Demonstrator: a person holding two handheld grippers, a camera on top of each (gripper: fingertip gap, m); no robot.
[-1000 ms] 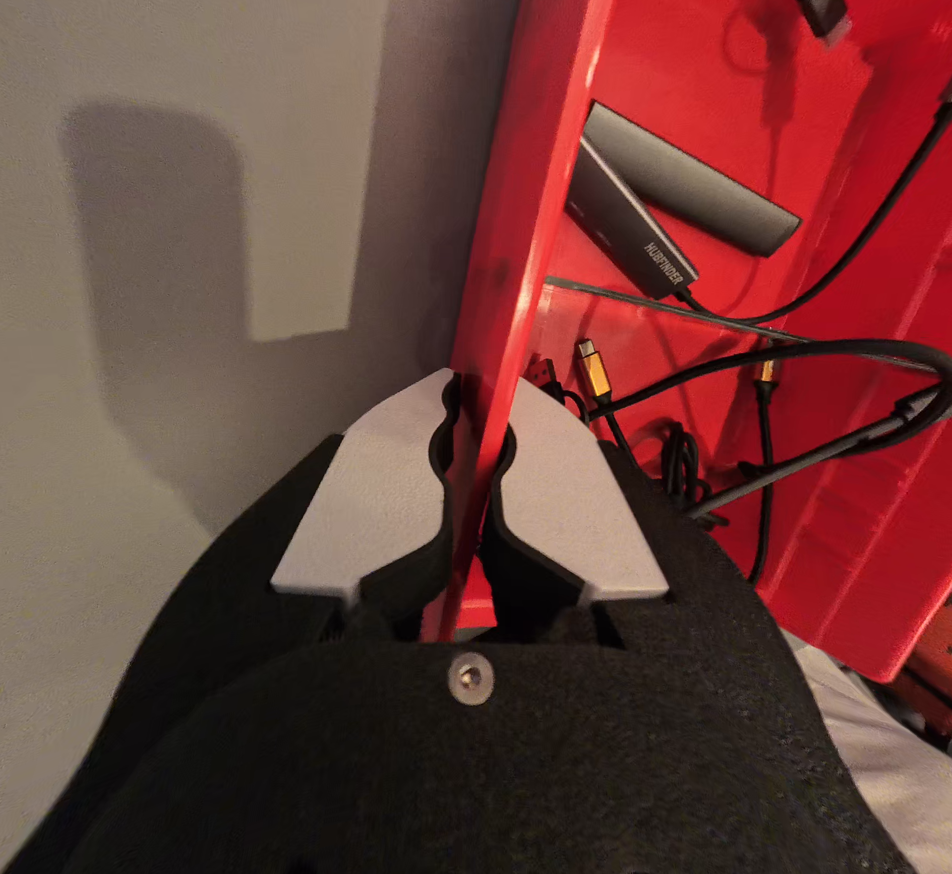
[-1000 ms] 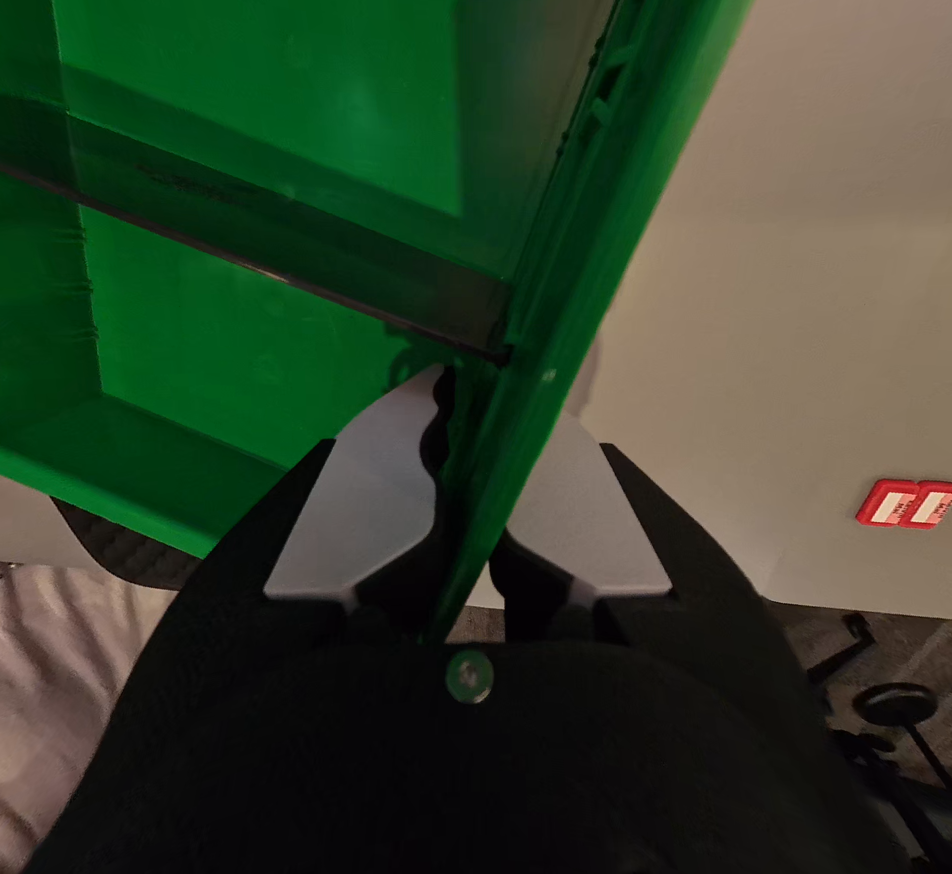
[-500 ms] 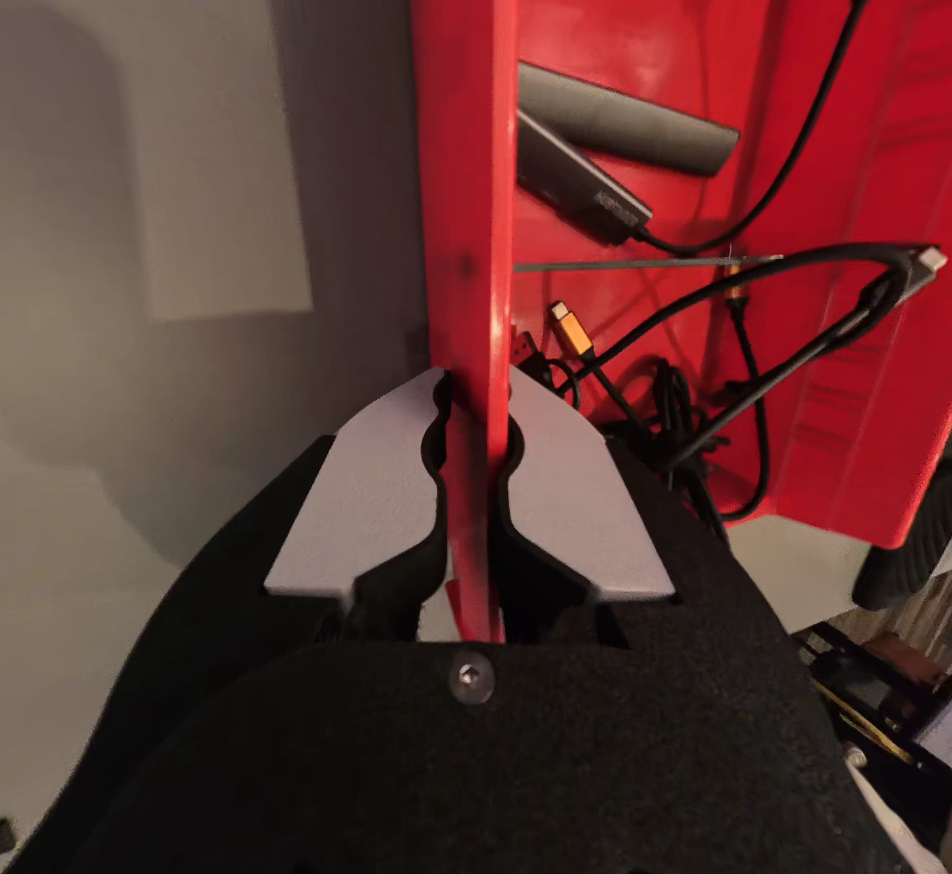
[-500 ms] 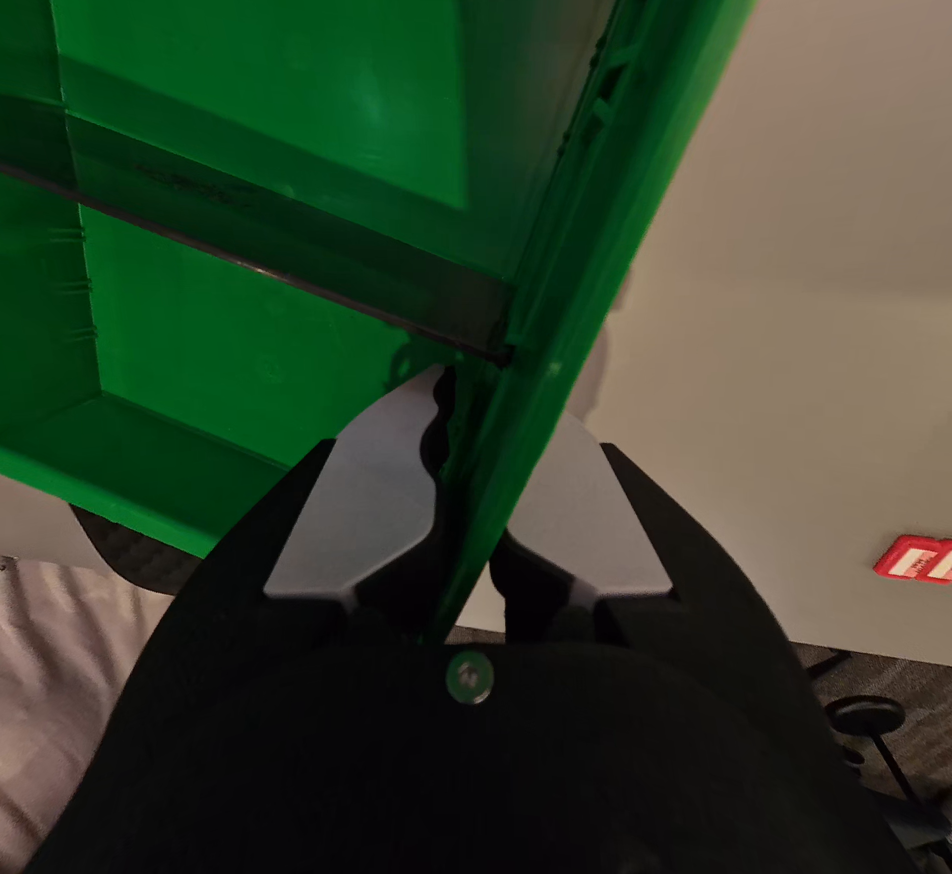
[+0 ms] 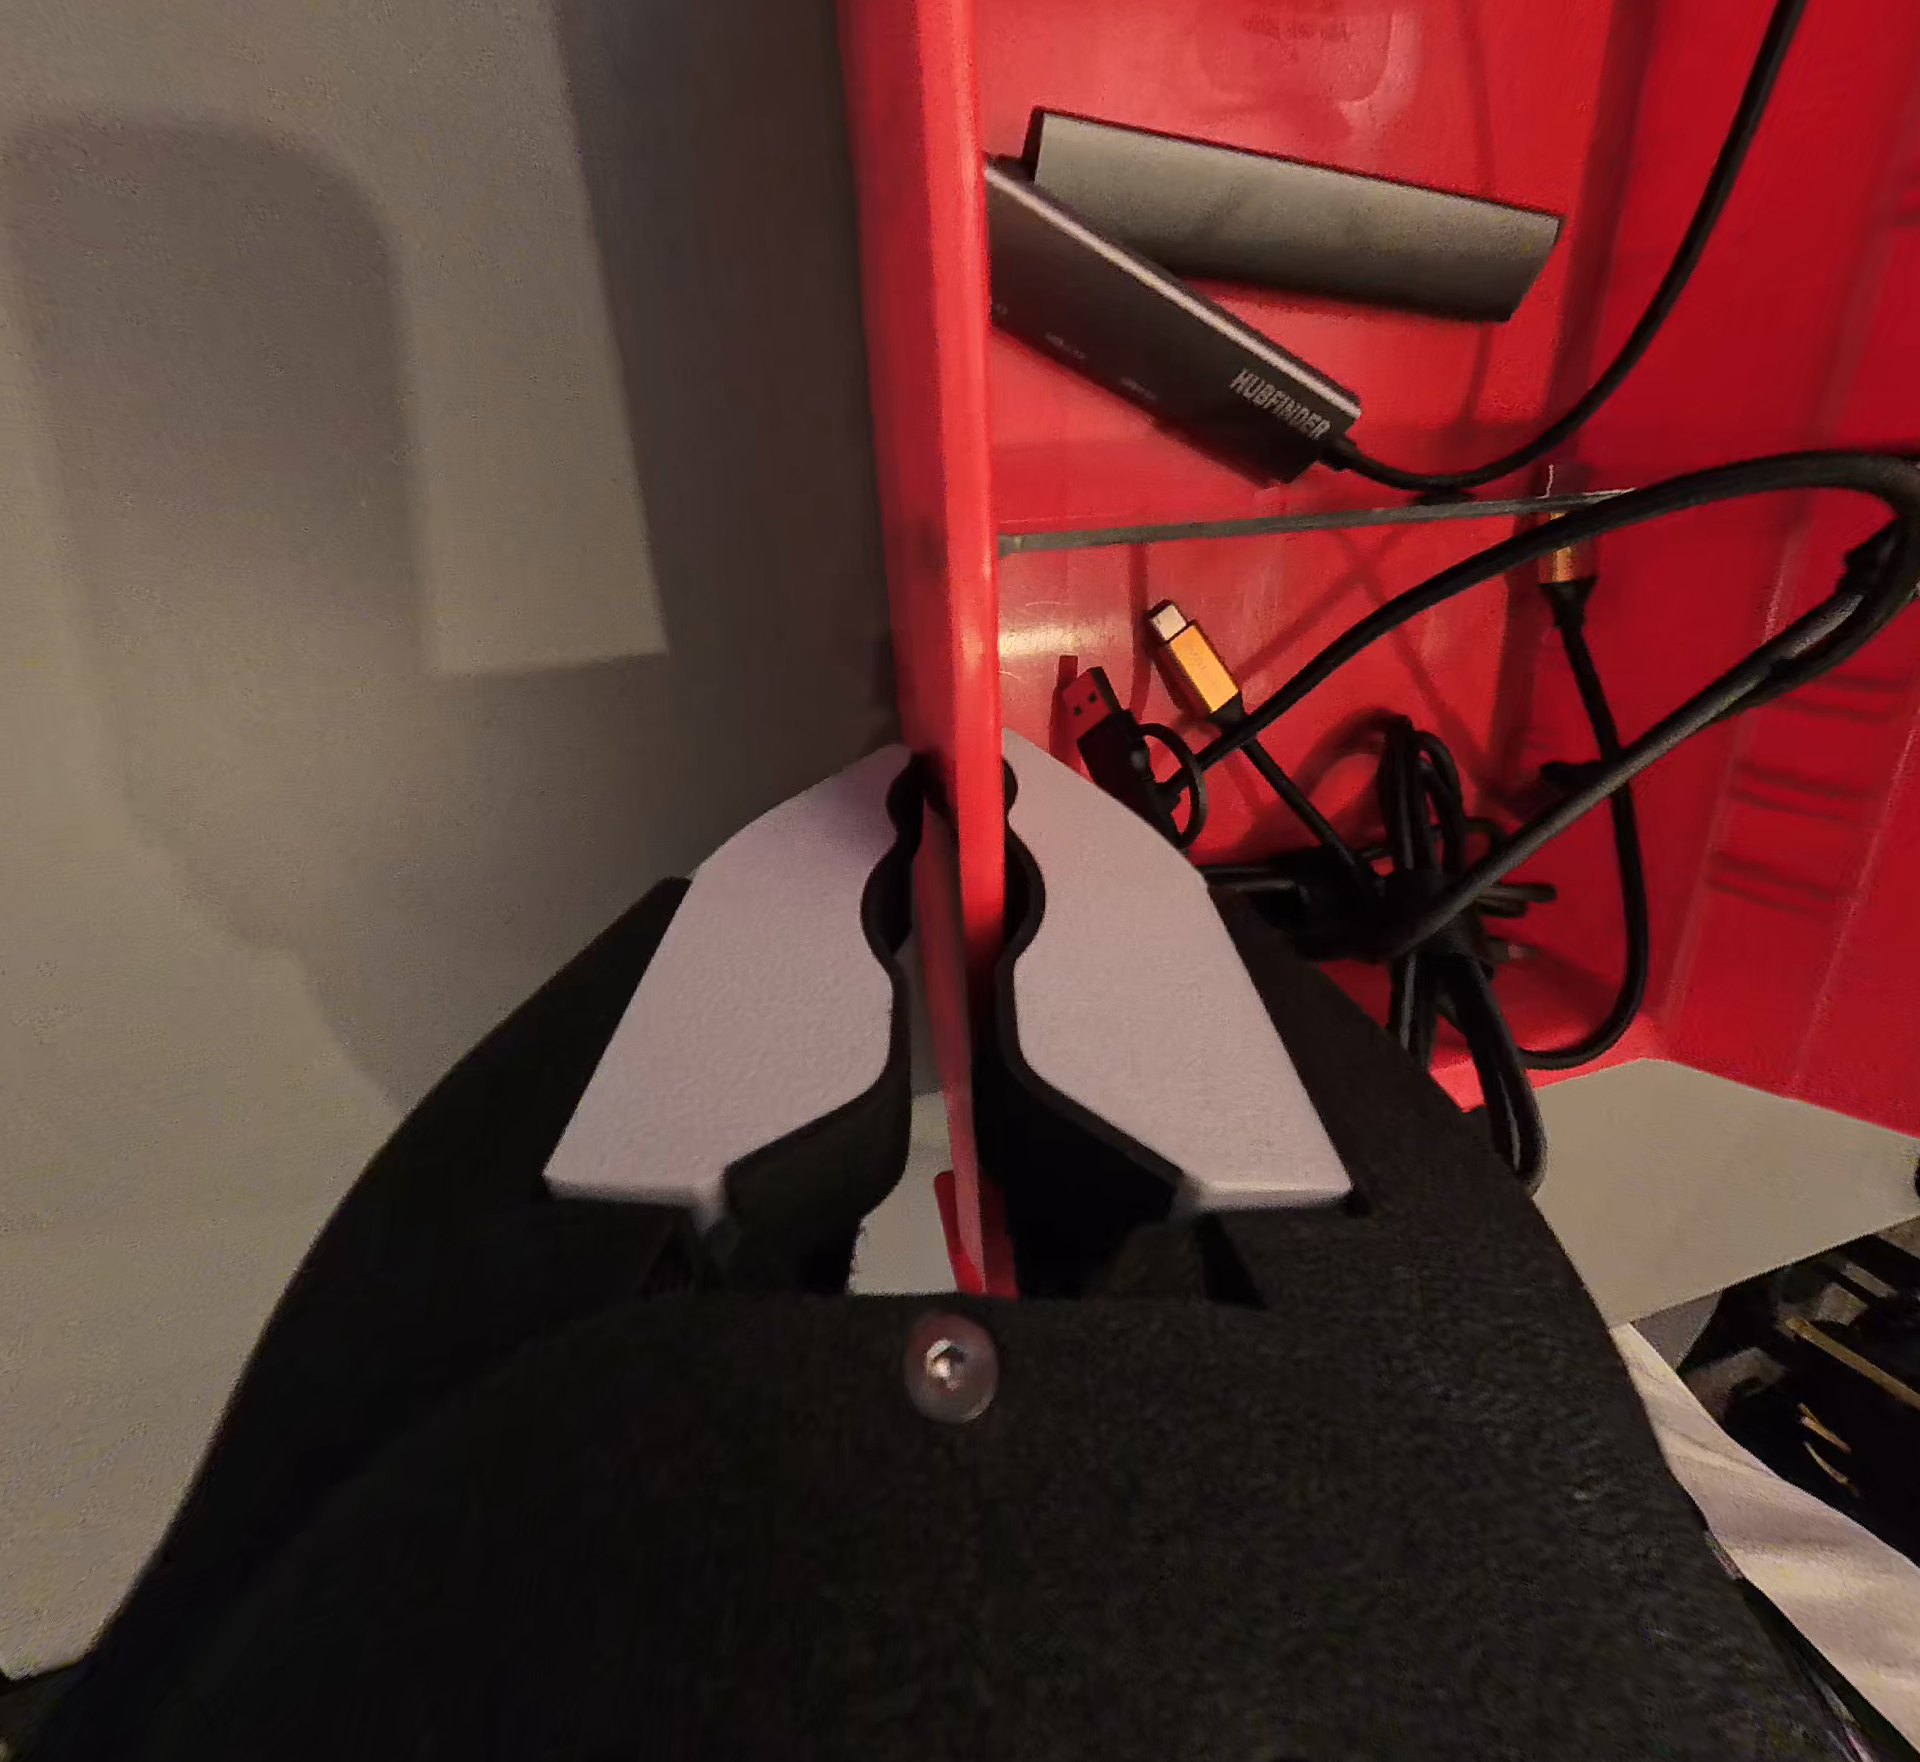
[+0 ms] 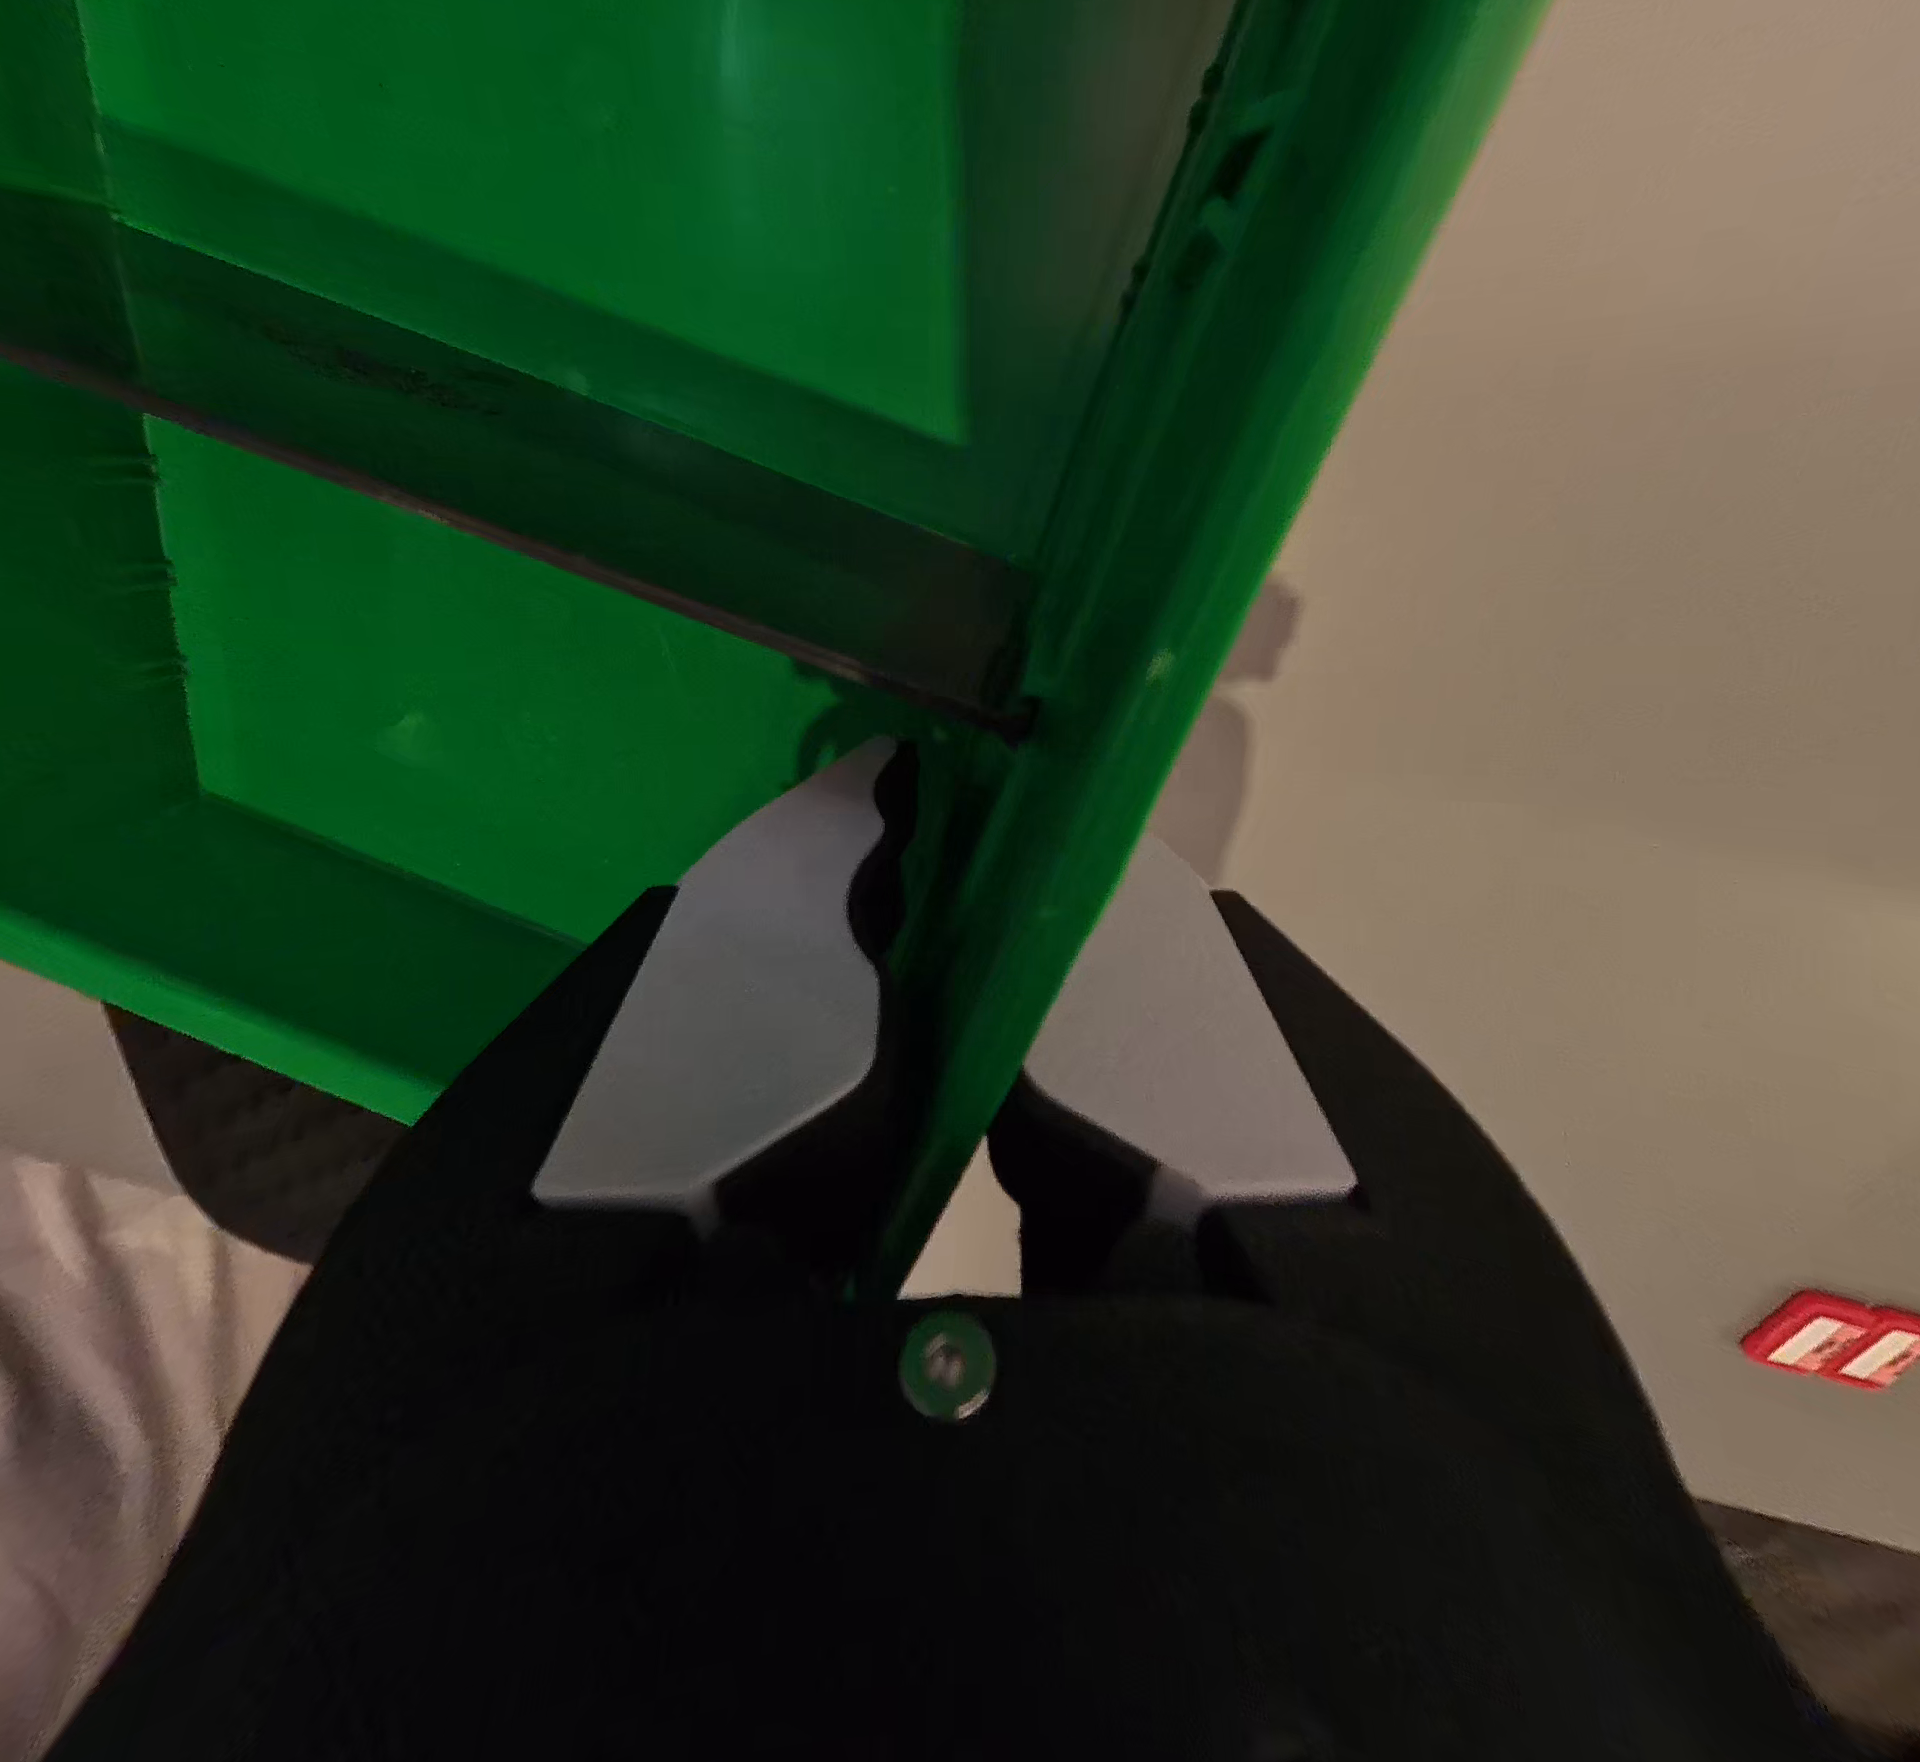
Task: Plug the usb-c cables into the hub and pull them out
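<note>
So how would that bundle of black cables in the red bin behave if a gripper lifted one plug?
The black cables look floppy: they loop and sag. They overlap in a tangle, so lifting the orange-tipped plug would probably drag neighbours along. They seem light, so the red bin should hardly shift.

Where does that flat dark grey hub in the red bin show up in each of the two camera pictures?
Left wrist view: the flat dark grey hub lies upper right of centre, inside the red plastic bin.
Right wrist view: not in it; only a green plastic bin shows.
Shared landmark: the pale wall behind both bins.
</note>
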